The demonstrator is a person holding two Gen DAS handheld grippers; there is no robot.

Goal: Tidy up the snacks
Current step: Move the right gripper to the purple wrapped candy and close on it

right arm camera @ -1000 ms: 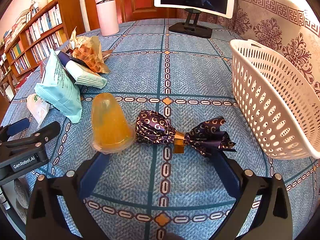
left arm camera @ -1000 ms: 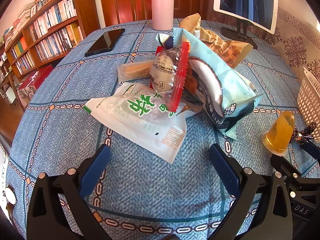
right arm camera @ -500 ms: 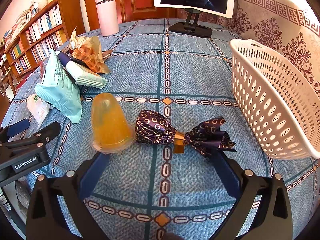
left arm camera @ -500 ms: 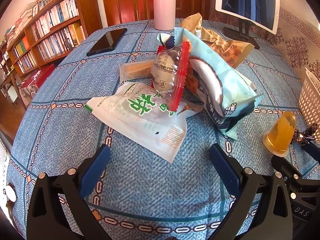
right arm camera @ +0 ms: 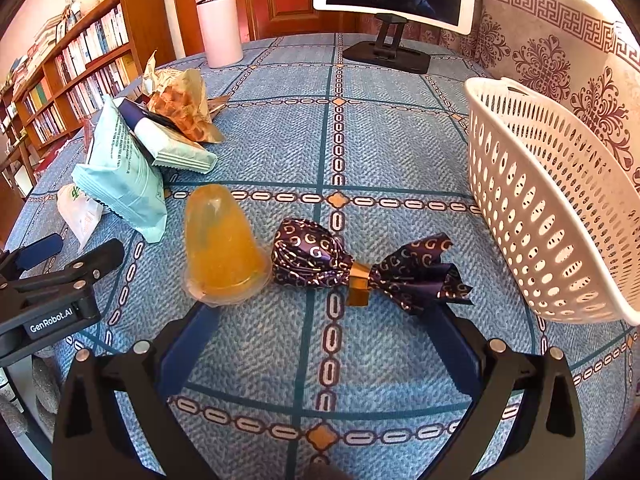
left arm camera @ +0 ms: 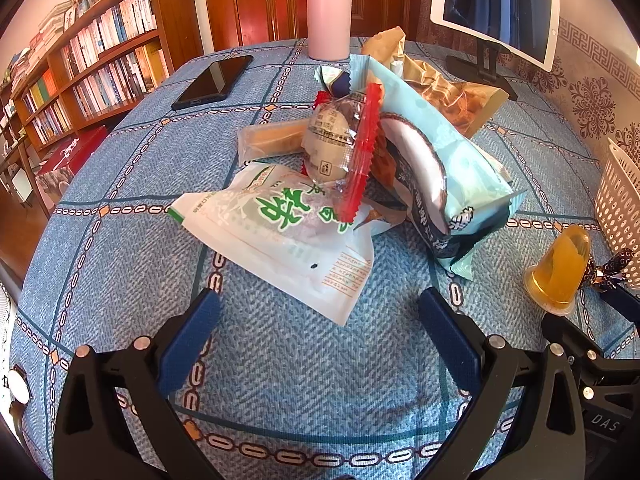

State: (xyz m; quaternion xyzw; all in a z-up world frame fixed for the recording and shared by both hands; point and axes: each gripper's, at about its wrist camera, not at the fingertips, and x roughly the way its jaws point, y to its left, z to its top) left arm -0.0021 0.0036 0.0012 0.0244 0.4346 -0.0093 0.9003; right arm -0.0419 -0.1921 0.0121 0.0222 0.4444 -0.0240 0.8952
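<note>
A heap of snacks lies on the blue tablecloth: a white-and-green packet point(left arm camera: 280, 236), a red-edged packet with an egg point(left arm camera: 340, 148), a pale teal bag point(left arm camera: 436, 160) and a brown waffle bag point(left arm camera: 448, 92). My left gripper point(left arm camera: 320, 312) is open and empty, just short of the white-and-green packet. My right gripper point(right arm camera: 320, 324) is open and empty, just behind an orange jelly cup point(right arm camera: 222, 248) and a purple foil-wrapped candy point(right arm camera: 352, 264). The white basket point(right arm camera: 552, 200) stands at the right.
A pink flask point(left arm camera: 329, 12), a black phone point(left arm camera: 214, 82) and a tablet on a stand point(right arm camera: 392, 0) stand at the table's far side. A bookshelf point(left arm camera: 80, 72) is at the left beyond the table. The left gripper's body point(right arm camera: 52, 292) shows in the right wrist view.
The left gripper has drifted slightly; the snacks sit a touch higher in its view. The right gripper and its objects have not moved.
</note>
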